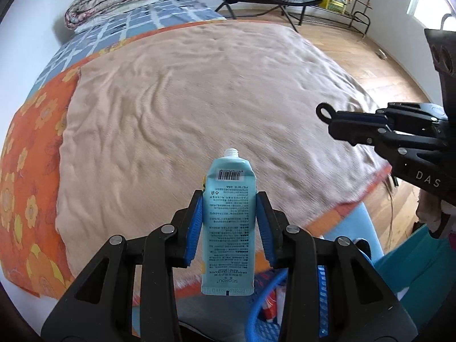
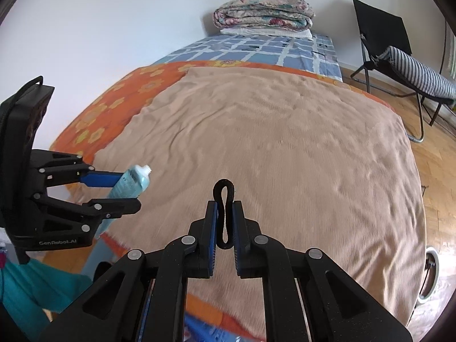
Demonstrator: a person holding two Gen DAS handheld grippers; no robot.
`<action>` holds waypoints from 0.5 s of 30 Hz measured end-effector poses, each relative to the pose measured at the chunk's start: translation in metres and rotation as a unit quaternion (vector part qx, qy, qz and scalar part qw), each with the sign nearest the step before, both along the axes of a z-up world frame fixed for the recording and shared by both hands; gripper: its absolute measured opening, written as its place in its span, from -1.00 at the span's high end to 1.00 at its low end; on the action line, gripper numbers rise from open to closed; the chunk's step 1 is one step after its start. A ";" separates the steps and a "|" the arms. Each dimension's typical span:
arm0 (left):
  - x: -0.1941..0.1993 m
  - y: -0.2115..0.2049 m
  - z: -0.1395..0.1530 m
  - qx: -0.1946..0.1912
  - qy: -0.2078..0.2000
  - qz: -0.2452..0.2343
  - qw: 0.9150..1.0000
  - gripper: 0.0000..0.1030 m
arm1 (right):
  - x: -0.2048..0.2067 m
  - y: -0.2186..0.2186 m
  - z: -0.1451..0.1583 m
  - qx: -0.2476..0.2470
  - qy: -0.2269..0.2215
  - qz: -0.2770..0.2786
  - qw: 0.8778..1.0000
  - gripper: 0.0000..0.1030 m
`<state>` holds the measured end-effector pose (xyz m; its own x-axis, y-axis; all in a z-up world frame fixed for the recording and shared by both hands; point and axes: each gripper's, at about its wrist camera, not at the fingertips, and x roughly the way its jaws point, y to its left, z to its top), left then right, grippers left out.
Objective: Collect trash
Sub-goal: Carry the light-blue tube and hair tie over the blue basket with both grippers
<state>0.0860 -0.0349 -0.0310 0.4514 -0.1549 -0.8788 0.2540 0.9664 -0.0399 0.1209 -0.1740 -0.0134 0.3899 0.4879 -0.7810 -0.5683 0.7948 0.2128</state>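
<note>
Left wrist view: left gripper (image 1: 230, 222), part open, clamps a light blue tube (image 1: 228, 222) with no cap, centre low in frame; right gripper (image 1: 327, 116) enters at right, pinching a black hair tie (image 1: 324, 111). Beige blanket (image 1: 199, 99) bare ahead. Blue basket (image 1: 322, 299) at bottom, contents blurred. Right wrist view: right gripper (image 2: 225, 213) closed tight on the hair tie (image 2: 224, 213), centre; left gripper (image 2: 125, 189) at left with the tube (image 2: 131, 181). Wood floor (image 2: 436, 148) right, folding chair (image 2: 399, 57) upper right, folded quilt (image 2: 263, 12) top.

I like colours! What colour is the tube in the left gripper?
Light blue-green tube with a white neck, clearest in the left wrist view.
</note>
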 end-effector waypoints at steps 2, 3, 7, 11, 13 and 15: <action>-0.011 -0.005 0.000 0.001 -0.001 -0.007 1.000 0.29 | -0.016 -0.008 -0.001 0.003 0.006 -0.001 1.000 0.84; -0.016 -0.008 -0.001 0.001 -0.001 -0.011 1.000 0.29 | -0.021 -0.010 -0.001 0.004 0.008 -0.001 1.000 0.84; -0.041 -0.020 -0.003 -0.004 -0.001 -0.025 1.000 0.29 | -0.049 -0.020 -0.003 0.005 0.014 0.003 1.000 0.84; -0.061 -0.027 -0.012 -0.001 0.006 -0.036 0.999 0.29 | -0.074 -0.028 -0.012 -0.003 0.026 0.007 1.000 0.84; -0.070 -0.028 -0.017 -0.004 0.013 -0.036 0.999 0.29 | -0.085 -0.032 -0.016 -0.002 0.034 0.007 0.999 0.84; -0.079 -0.029 -0.023 -0.007 0.019 -0.035 0.999 0.29 | -0.097 -0.035 -0.020 -0.003 0.041 0.008 0.999 0.84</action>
<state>0.0068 -0.0638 -0.0538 0.4053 -0.1983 -0.8924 0.3191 0.9455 -0.0651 0.0243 -0.2092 -0.0338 0.3165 0.4885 -0.8131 -0.5613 0.7875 0.2545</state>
